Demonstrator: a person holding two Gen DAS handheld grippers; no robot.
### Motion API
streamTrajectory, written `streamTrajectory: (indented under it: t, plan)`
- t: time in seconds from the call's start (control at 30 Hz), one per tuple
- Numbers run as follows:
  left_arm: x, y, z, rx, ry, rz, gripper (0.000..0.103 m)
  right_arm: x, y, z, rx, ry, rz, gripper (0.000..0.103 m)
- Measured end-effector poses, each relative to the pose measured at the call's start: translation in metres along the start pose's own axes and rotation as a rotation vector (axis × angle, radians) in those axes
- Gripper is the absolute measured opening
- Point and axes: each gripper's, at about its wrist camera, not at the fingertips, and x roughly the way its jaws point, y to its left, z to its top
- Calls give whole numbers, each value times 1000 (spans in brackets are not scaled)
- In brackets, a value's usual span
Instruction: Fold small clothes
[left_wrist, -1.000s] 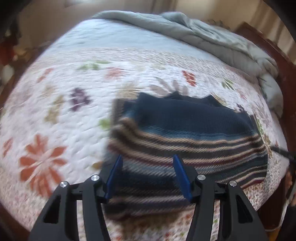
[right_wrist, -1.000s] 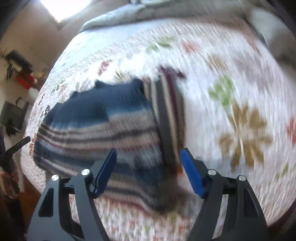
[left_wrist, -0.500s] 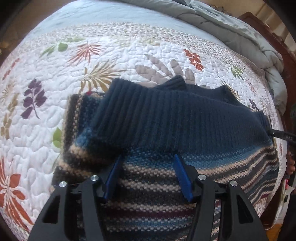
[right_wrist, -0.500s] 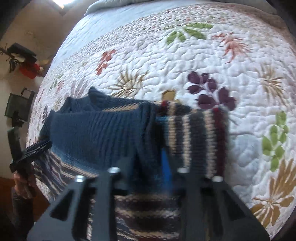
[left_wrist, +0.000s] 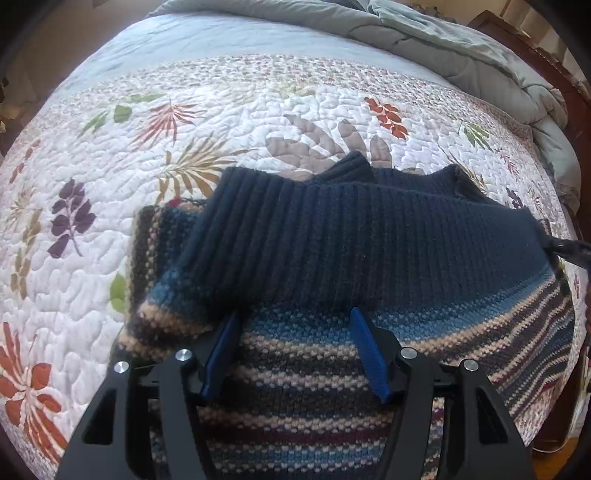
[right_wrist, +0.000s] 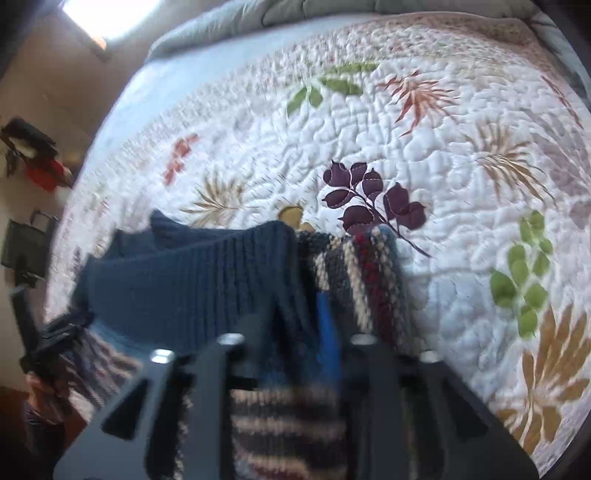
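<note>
1. At the left of the left wrist view, the floral quilt (left_wrist: 110, 155) lies bare, with purple and orange leaf prints.
2. The striped knit sweater (left_wrist: 332, 369) lies on the quilt in the near middle, with its navy ribbed band (left_wrist: 369, 236) folded across it from left to right.
3. The left gripper (left_wrist: 293, 350) hovers low over the sweater's stripes, its blue pads (left_wrist: 365, 350) spread apart with nothing between them.
4. A grey comforter (left_wrist: 461, 48) is bunched along the far right edge of the bed.
5. In the right wrist view, the right gripper (right_wrist: 295, 332) has its fingers drawn together, clamped on the navy fold of the sweater (right_wrist: 184, 284).
6. To the right, the striped edge (right_wrist: 365, 280) hangs beside it above the quilt (right_wrist: 461, 166).
</note>
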Motion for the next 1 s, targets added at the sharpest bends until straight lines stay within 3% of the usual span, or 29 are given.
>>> streamTrajectory:
  t: [0.07, 0.1, 0.13, 0.3, 0.4, 0.53, 0.6, 0.7, 0.73, 0.77, 0.93, 1.0]
  plan:
    - [-10, -4, -6, 8, -9, 20, 62, -15, -1, -11, 2, -7, -1, 46]
    - [-16, -8, -10, 21, -19, 13, 62, -27, -4, -24, -1, -2, 6, 54]
    - [-22, -14, -14, 36, -30, -3, 62, -34, -6, -34, 5, 1, 8, 63]
    - [-32, -53, -22, 71, -35, -112, 62, -53, -22, -79, 46, 47, 50, 76]
    - [-21, -81, -22, 81, -14, -133, 62, -46, -29, -99, 50, 100, 62, 76]
    - [5, -96, -21, 69, 25, -74, 67, -19, -35, -113, 78, 151, 89, 77]
    - [9, -97, -25, 71, 27, -70, 70, -11, -36, -116, 79, 134, 96, 77]
    - [13, -96, -27, 70, 29, -81, 71, -14, -32, -118, 69, 106, 106, 62]
    - [15, -94, -26, 71, 33, -86, 71, -15, -31, -118, 64, 104, 129, 47]
    - [16, -93, -25, 71, 35, -89, 71, -14, -30, -119, 80, 118, 183, 41]
    - [16, -92, -26, 65, 31, -98, 72, -8, -37, -121, 205, 132, 301, 20]
    - [12, -89, -26, 53, 28, -116, 72, -17, -37, -119, 237, 107, 338, 17]
